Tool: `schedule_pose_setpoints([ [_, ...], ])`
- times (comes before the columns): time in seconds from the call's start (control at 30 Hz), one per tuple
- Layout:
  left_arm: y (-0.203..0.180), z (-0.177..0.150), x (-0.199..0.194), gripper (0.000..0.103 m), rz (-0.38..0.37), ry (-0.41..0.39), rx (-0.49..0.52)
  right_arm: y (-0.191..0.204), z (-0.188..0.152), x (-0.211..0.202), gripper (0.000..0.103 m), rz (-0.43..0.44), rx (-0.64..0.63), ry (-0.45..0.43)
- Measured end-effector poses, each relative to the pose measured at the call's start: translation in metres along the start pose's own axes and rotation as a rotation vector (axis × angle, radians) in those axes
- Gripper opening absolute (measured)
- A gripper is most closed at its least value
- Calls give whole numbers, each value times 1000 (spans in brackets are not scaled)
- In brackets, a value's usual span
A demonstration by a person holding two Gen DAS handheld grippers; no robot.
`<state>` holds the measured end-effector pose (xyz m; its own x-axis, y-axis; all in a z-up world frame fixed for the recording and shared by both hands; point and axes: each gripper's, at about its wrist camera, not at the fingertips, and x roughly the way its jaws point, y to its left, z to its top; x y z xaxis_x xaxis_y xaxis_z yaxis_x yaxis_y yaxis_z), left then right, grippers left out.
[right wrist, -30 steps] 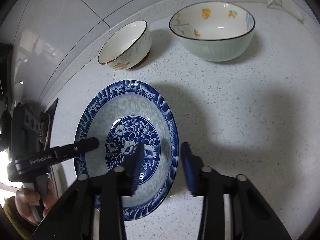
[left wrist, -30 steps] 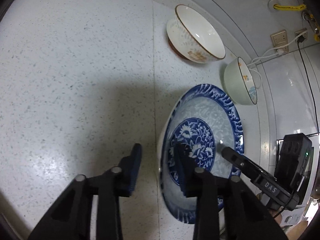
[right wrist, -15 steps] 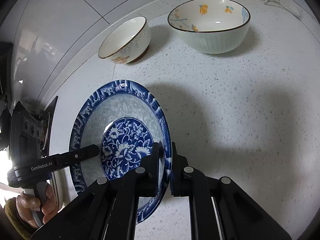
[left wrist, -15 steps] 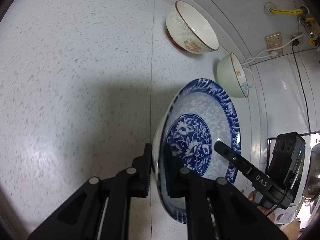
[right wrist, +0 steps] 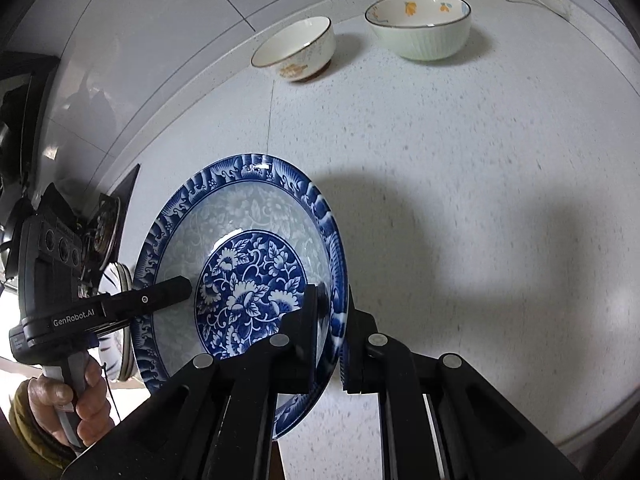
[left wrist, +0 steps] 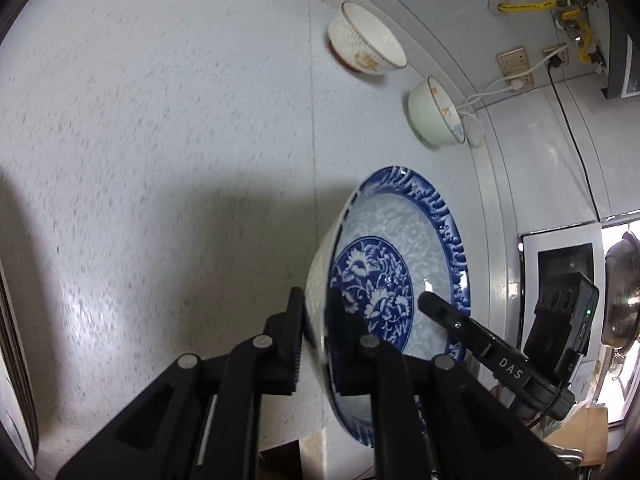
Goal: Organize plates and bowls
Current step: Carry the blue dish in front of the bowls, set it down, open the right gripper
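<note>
A blue-and-white floral plate is held up off the white speckled counter, tilted. My left gripper is shut on its near rim. My right gripper is shut on the opposite rim of the plate. Each gripper shows in the other's view: the right one, the left one. A cream bowl with a brown rim and a pale green bowl with orange flowers stand at the back of the counter; they also show in the right wrist view, cream and green.
A tiled wall with sockets, a white cable and a yellow gas pipe runs behind the bowls. A steel pot stands past the counter's end. The counter's front edge is near.
Both grippers closed on the plate's rim from opposite sides, then lifted it up and away from the counter; the bowls now look farther off.
</note>
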<state>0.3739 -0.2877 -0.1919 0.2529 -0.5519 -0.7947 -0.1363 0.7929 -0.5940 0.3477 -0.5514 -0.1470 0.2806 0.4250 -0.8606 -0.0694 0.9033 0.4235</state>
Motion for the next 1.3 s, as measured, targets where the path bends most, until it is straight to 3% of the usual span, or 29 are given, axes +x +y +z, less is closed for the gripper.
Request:
schedule_pose_setpoints([
  [0.27, 23, -26, 9, 11, 55, -9, -18, 4, -15, 21, 9, 5, -26, 51],
  [0.87, 17, -28, 14, 10, 85, -29, 10, -15, -19, 20, 8, 65, -22, 40],
  [1.0, 15, -27, 6, 15, 85, -45, 16, -19, -18, 20, 9, 79, -18, 44],
  [1.07, 13, -26, 0, 24, 98, -63, 30, -20, -18, 18, 9, 81, -18, 37],
  [1.3, 11, -24, -17, 27, 115, -101, 51, -25, -13, 1, 10, 92, -13, -12],
])
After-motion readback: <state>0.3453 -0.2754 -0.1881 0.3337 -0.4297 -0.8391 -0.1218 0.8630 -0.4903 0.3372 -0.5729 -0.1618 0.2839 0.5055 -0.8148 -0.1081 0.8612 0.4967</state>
